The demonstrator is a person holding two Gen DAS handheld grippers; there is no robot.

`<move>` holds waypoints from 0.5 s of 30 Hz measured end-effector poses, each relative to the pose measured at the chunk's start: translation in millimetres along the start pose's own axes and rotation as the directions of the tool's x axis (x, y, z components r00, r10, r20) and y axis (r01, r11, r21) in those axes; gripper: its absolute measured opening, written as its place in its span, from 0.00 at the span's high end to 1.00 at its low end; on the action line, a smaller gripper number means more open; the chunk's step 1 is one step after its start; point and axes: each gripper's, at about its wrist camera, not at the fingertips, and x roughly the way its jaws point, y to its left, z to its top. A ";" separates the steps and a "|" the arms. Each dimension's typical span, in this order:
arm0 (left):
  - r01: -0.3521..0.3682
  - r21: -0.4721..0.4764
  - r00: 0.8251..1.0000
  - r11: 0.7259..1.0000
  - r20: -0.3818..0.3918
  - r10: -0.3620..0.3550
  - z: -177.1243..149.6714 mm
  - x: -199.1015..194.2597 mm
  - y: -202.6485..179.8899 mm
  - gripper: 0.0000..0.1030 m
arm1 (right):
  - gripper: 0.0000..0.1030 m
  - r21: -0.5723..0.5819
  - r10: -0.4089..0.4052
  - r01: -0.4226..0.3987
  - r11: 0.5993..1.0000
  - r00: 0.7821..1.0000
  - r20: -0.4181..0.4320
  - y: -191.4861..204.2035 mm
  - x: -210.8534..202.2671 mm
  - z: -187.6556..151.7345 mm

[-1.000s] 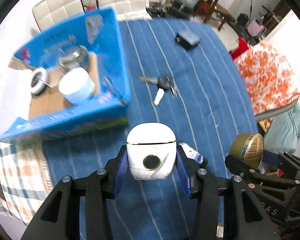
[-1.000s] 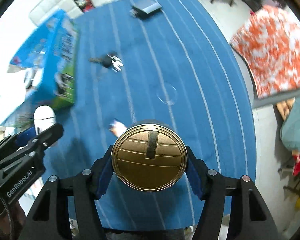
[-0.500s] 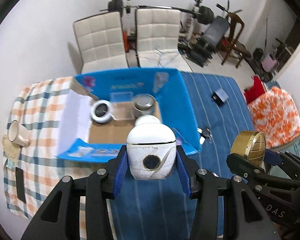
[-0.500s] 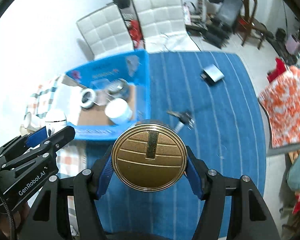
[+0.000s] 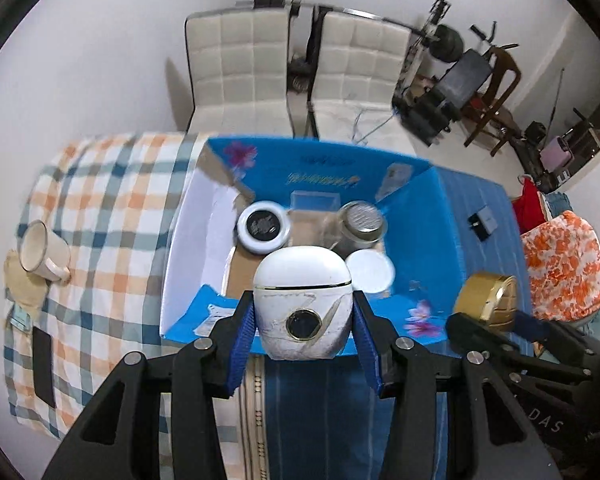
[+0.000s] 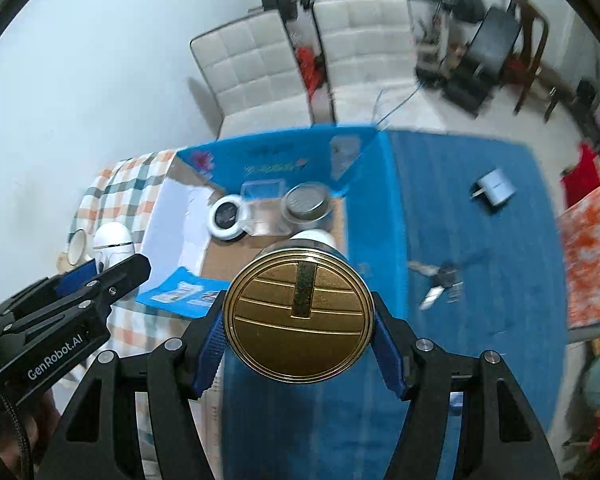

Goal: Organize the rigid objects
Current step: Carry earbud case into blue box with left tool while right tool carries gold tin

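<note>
My left gripper [image 5: 303,316] is shut on a white earbud case [image 5: 302,300] and holds it above the near wall of the open blue box [image 5: 440,216]. My right gripper [image 6: 298,320] is shut on a round gold tin [image 6: 298,316], held above the blue cloth just right of the box [image 6: 370,184]. The box holds a white ring-shaped jar [image 5: 263,227], a silver-lidded jar [image 5: 361,222], a white lid [image 5: 370,271] and a clear plastic case [image 5: 314,202]. The gold tin also shows in the left wrist view [image 5: 486,300], the earbud case in the right wrist view [image 6: 114,242].
A bunch of keys [image 6: 440,280] and a grey plug adapter [image 6: 494,190] lie on the blue striped cloth [image 6: 480,240]. A mug [image 5: 42,250] and a black phone [image 5: 43,362] lie on the checked cloth [image 5: 112,184]. Two white chairs [image 5: 292,64] stand behind the table.
Both grippers have risen and moved towards the blue box with their loads. The box now sits straight ahead of both cameras, and the room behind is in view.
</note>
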 end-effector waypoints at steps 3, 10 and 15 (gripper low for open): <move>0.010 -0.017 0.997 1.000 -0.071 -0.011 6.5 33.7 20.7 0.58 | 0.35 0.014 0.039 -0.039 0.999 0.998 -0.044 4.2 42.6 3.1; 0.051 -0.038 0.976 0.998 -0.210 -0.057 21.5 103.9 46.0 0.58 | 0.35 -0.021 0.064 -0.068 0.997 0.989 -0.132 27.0 127.7 12.9; 0.068 -0.021 0.952 0.997 -0.298 -0.071 28.3 137.3 52.1 0.58 | 0.35 -0.053 0.064 -0.075 0.996 0.979 -0.192 39.7 171.0 20.8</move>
